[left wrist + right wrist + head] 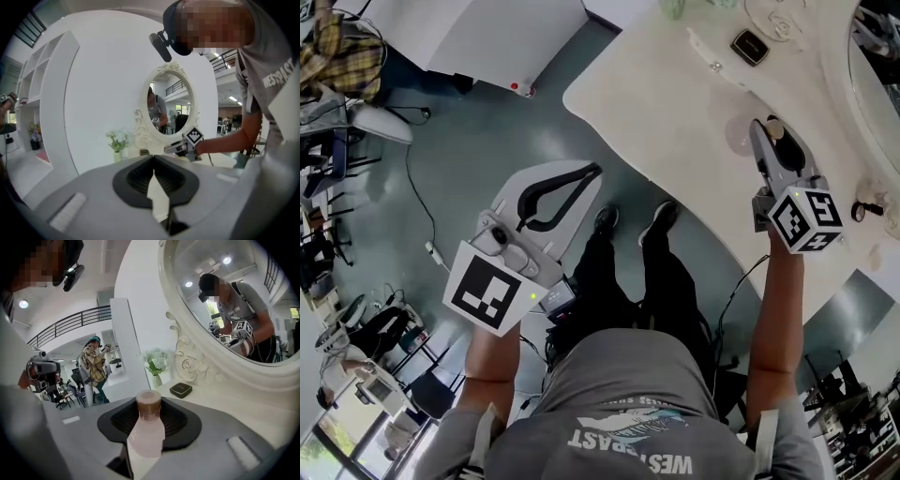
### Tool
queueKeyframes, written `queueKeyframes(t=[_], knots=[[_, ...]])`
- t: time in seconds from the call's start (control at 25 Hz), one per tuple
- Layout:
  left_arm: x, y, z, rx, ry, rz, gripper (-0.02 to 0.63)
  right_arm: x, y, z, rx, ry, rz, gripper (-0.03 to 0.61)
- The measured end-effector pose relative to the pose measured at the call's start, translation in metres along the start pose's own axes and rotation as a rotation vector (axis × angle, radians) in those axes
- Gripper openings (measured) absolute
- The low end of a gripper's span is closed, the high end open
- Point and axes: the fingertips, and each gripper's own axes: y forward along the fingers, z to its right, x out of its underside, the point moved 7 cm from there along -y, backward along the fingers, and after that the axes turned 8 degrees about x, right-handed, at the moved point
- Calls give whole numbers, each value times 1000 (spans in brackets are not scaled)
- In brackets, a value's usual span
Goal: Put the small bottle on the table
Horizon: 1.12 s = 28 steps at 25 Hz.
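My right gripper (769, 141) is shut on the small bottle (776, 128), a pale pink one with a brown cap, and holds it just above the white table (675, 103). In the right gripper view the bottle (146, 434) stands between the black pads with its cap pointing forward toward the table's back. My left gripper (581, 180) hangs over the grey floor, left of the table, with its jaws shut and nothing in them. In the left gripper view, the left gripper (154, 161) has its pads meeting at the tips.
A small black box (750, 46) lies at the back of the table, seen also as the box (180, 390) near a vase of flowers (155, 364). An ornate white mirror (220, 369) stands at the table's right. My shoes (633, 220) are by the table's edge. A person in plaid (93, 366) stands far off.
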Motion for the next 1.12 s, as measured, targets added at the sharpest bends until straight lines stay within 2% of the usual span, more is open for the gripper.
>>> queueKeyframes(t=[0.32,1.12], knots=[[28,14,-6,6,-32,-12,3,40,38,6,-17,1,-61,143],[67,37,-13,27,-75,-28,3,87,82,11,-31,-10,-100,144]])
